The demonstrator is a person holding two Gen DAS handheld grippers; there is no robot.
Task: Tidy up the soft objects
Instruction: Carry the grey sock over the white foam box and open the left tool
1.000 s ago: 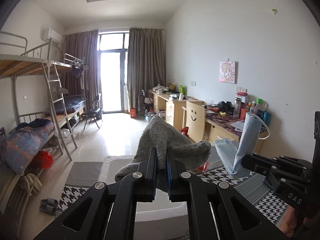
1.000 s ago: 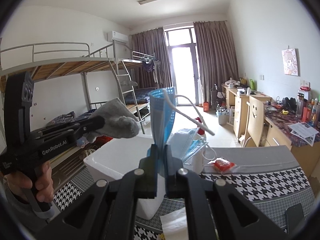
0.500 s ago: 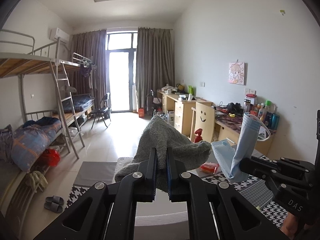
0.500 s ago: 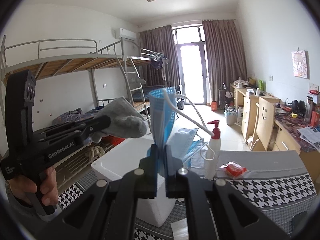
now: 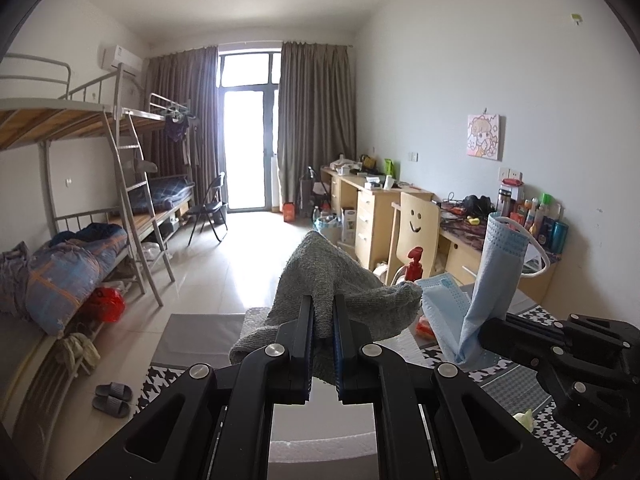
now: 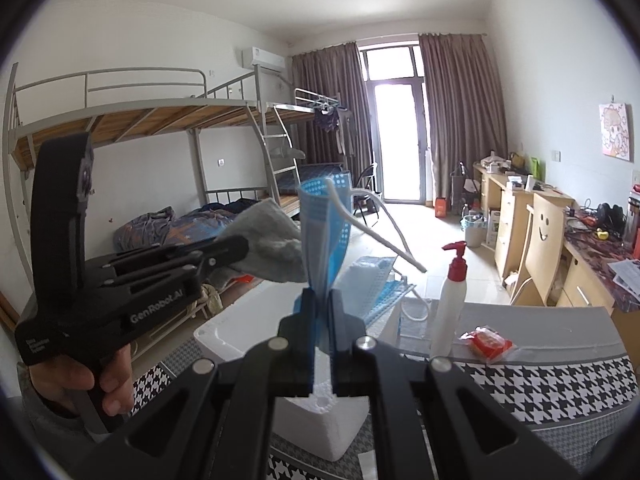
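Sock and face mask are both up in the air, each pinched in its own gripper above the white foam box on the houndstooth-covered table. The left gripper is clamped on the grey sock near its middle, so toe and cuff flop out to either side. The right gripper is clamped on the folded lower edge of the blue mask, which stands upright with its white ear loop sticking out to the right.

Judging by the task, both soft things are probably headed for the foam box, which sits just below and ahead of the two grippers.

The likeliest trouble is the loose ear loop: a white pump bottle with a red top stands just right of the box, and the loop could snag its nozzle and tip it as the mask goes down. A second mask seems to lie on the far edge of the box and could be dragged along. The sock's drooping ends may catch the box rim and hang over it. The grippers are also near each other, so crossing paths could knock one grip loose.
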